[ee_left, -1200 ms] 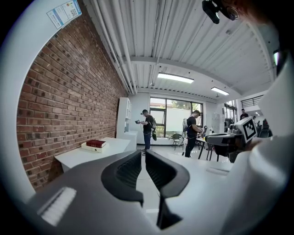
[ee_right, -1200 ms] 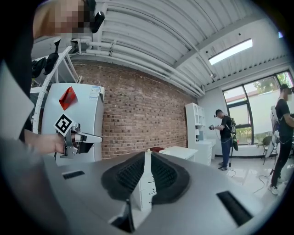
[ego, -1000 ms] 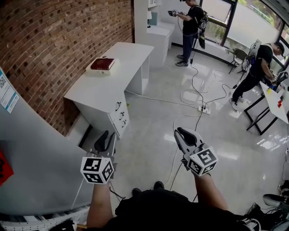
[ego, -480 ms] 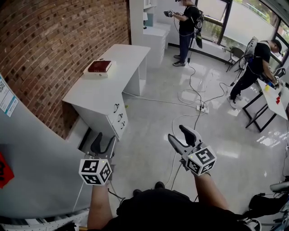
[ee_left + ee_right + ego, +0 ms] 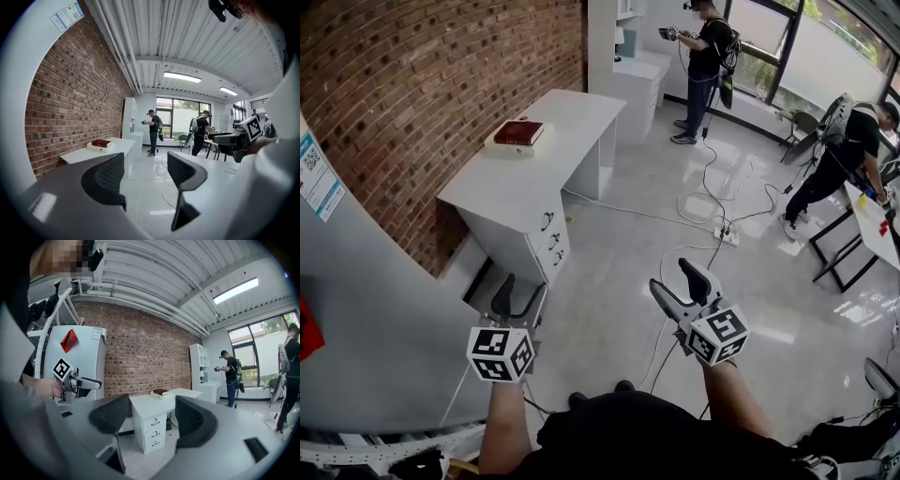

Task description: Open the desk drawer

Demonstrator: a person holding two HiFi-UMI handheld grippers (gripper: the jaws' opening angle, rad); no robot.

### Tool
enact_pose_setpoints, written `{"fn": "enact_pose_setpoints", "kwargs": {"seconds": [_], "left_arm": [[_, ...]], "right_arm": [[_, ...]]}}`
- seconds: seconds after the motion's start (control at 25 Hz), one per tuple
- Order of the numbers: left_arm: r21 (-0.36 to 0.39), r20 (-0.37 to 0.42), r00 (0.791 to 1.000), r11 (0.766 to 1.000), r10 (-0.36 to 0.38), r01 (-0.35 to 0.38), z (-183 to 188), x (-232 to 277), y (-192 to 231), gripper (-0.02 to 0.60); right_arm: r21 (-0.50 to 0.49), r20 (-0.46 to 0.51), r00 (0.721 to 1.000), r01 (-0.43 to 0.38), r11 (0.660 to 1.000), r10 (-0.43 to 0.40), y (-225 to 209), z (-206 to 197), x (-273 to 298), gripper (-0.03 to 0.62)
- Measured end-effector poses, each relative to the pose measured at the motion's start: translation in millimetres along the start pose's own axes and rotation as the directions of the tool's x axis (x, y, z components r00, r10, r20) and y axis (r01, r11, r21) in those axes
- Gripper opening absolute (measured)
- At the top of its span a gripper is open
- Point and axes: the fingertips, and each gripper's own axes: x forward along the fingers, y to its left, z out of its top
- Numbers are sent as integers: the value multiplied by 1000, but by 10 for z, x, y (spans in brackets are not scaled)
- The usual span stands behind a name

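Note:
The white desk [image 5: 525,178] stands against the brick wall, some way ahead of me on the left. Its three drawers [image 5: 551,242] with dark handles all look shut; the right gripper view shows them too [image 5: 152,432]. A red book [image 5: 518,132] lies on the desktop. My left gripper [image 5: 518,292] hangs in the air short of the desk, its jaws opening wide, nothing between them [image 5: 145,176]. My right gripper [image 5: 677,279] is held over the floor to the right, its jaws also opening and empty [image 5: 151,416].
A grey cabinet [image 5: 375,309] stands close on my left. Cables [image 5: 703,202] and a power strip [image 5: 724,234] lie on the glossy floor. Two people [image 5: 705,56] [image 5: 844,150] work at the far end. A white table [image 5: 872,211] stands at the right.
Both grippers' jaws have spread from nearly shut to wide apart. Neither hand has shifted. The head view has tilted slightly.

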Motion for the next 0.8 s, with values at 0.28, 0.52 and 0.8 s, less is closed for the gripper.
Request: {"fn": "enact_pose_setpoints", "kwargs": {"seconds": [0.28, 0.52, 0.8], "left_arm": [[23, -26, 1000, 1000, 8, -8, -45, 116, -236, 276], [12, -30, 999, 1000, 27, -27, -159, 211, -494, 276], [-20, -24, 998, 999, 49, -50, -148, 437, -406, 275]], "right_arm": [[30, 0, 1000, -9, 999, 9, -339, -97, -250, 278], [109, -51, 999, -11, 994, 17, -578, -528, -501, 278], [150, -84, 995, -32, 988, 45, -702, -704, -348, 278]]}}
